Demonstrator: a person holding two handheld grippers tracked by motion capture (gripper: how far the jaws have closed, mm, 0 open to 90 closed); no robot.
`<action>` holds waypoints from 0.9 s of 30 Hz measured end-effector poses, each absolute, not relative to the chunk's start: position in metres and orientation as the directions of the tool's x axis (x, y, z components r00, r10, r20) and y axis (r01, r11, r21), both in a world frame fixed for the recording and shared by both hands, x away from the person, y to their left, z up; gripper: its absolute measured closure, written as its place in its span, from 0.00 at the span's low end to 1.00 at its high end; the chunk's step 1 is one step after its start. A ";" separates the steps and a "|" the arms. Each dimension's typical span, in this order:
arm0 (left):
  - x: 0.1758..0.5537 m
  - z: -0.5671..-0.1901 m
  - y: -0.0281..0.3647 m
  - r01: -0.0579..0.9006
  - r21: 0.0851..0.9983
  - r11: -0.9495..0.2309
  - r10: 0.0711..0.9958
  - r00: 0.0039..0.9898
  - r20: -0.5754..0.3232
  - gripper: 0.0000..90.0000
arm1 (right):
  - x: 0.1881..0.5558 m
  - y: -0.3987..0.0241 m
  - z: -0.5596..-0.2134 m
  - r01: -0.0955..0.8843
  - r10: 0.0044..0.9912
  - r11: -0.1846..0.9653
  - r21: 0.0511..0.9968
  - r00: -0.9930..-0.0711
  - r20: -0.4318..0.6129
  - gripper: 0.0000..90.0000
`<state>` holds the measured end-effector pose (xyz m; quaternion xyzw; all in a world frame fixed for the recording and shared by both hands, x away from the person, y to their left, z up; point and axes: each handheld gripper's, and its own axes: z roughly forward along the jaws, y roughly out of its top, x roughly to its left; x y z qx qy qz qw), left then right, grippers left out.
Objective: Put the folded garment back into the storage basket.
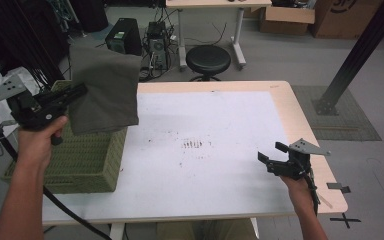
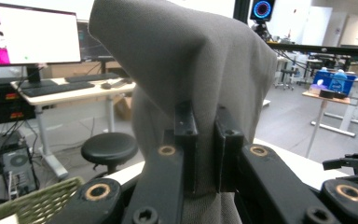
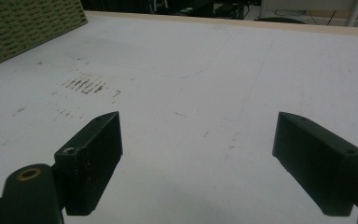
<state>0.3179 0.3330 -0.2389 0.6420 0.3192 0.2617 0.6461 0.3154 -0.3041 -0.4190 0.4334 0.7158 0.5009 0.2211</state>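
My right gripper [image 1: 269, 161] sits low at the near right corner of the table [image 1: 280, 100], its jaws spread wide with nothing between them. In the right gripper view the two black pads frame bare white tabletop [image 3: 205, 84], with a patch of brown smudges [image 3: 85, 85] ahead to one side and a corner of the woven basket [image 3: 23, 28] at the far edge of the picture.

My left gripper [image 1: 77, 92] is raised over the left side of the table, and its jaws are pressed together on a fold of grey cloth [image 1: 105, 90]. In the left gripper view the cloth [image 2: 186, 70] rises between the two pads and drapes over them, hiding much of the room behind. From above, the cloth hangs down from the jaws in a flat panel, its lower edge reaching the far right rim of the green woven basket [image 1: 80, 165]; I cannot tell whether it touches the rim. The basket stands at the table's left edge, below my left hand [image 1: 37, 142].

Beyond the table stand a black round stool [image 1: 208, 60] and computer towers [image 1: 125, 36] on the floor.
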 end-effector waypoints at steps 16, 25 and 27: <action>0.308 -0.263 0.394 0.141 0.986 0.090 0.802 0.577 -0.156 0.92 | 0.319 -0.286 -0.420 0.409 0.835 0.158 0.899 -0.542 0.100 0.17; 0.320 -0.321 0.418 0.354 0.916 0.187 0.955 0.155 -0.254 0.27 | 0.311 -0.272 -0.408 0.380 0.805 0.176 0.908 -0.586 0.090 0.17; 0.321 -0.322 0.414 0.347 0.919 0.187 0.958 0.143 -0.249 0.21 | 0.310 -0.270 -0.403 0.367 0.801 0.171 0.914 -0.593 0.088 0.17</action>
